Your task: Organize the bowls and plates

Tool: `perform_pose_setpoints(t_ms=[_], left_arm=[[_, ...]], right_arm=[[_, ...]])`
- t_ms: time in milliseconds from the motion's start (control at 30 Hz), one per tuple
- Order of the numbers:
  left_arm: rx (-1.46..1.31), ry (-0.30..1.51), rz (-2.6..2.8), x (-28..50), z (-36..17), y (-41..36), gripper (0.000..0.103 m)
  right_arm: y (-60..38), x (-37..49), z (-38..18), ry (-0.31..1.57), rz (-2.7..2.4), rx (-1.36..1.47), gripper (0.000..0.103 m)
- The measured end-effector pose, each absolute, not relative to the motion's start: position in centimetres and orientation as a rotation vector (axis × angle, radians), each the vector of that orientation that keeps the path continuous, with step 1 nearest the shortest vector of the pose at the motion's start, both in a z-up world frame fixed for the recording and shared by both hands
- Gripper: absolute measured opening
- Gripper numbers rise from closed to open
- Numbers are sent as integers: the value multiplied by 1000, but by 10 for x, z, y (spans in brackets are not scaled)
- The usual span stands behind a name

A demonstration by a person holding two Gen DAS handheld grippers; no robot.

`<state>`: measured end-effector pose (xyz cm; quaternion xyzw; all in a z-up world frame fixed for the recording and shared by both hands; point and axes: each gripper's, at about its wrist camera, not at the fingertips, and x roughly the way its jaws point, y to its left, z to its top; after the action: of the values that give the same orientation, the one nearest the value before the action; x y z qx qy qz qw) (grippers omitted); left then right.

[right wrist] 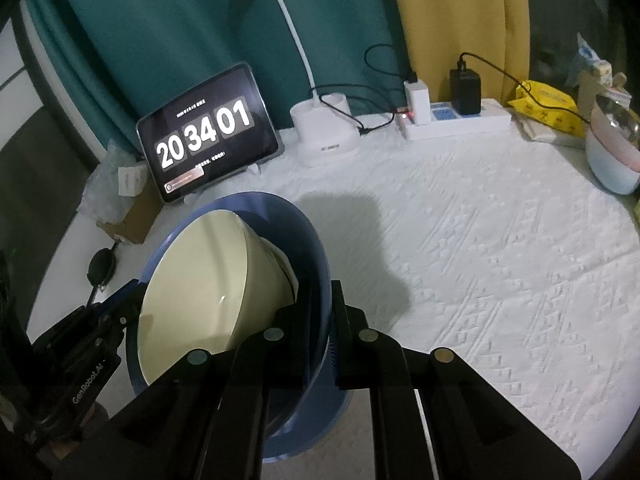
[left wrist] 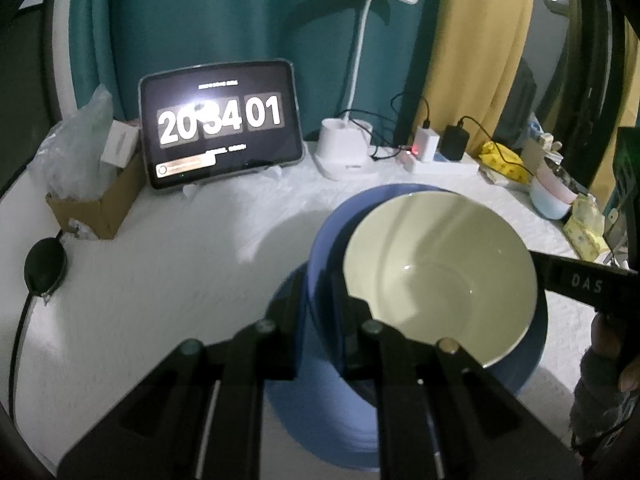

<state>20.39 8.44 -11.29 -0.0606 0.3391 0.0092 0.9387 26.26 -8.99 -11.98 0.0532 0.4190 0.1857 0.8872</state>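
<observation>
Bowls: glossy cream bowl point(left wrist: 440, 276) nested in smooth blue bowl point(left wrist: 324, 264), lower centre.
Grippers: left gripper point(left wrist: 320, 300) and right gripper point(right wrist: 320, 304), angled down, pinched on the blue rim.

Tablet: we see a tablet clock point(right wrist: 207, 133) propped at the back.
Lamp: our white desk lamp point(right wrist: 325, 128) stands beside the power strip point(right wrist: 456, 122).

"20 34 01" is shown on the tablet point(right wrist: 207, 133). "GenRobot.AI" is printed on the left tongs point(right wrist: 132, 312), and "DAS" on the right tongs point(left wrist: 538, 272).
</observation>
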Motion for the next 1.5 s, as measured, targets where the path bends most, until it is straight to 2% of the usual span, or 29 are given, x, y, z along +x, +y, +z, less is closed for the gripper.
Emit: perform_pose_setpoints(t_ms=[333, 1033, 1333, 1500], left_arm=[[-88, 688, 49, 210, -112, 85, 10], [-40, 679, 71, 202, -111, 79, 15], [3, 679, 128, 196, -112, 69, 15], [11, 671, 141, 190, -110, 65, 16]], right_arm=[[-81, 273, -132, 915, 394, 111, 13], [-80, 272, -134, 911, 375, 80, 13], [-81, 264, -129, 877, 354, 33, 19], [-84, 258, -126, 870, 346, 27, 28]])
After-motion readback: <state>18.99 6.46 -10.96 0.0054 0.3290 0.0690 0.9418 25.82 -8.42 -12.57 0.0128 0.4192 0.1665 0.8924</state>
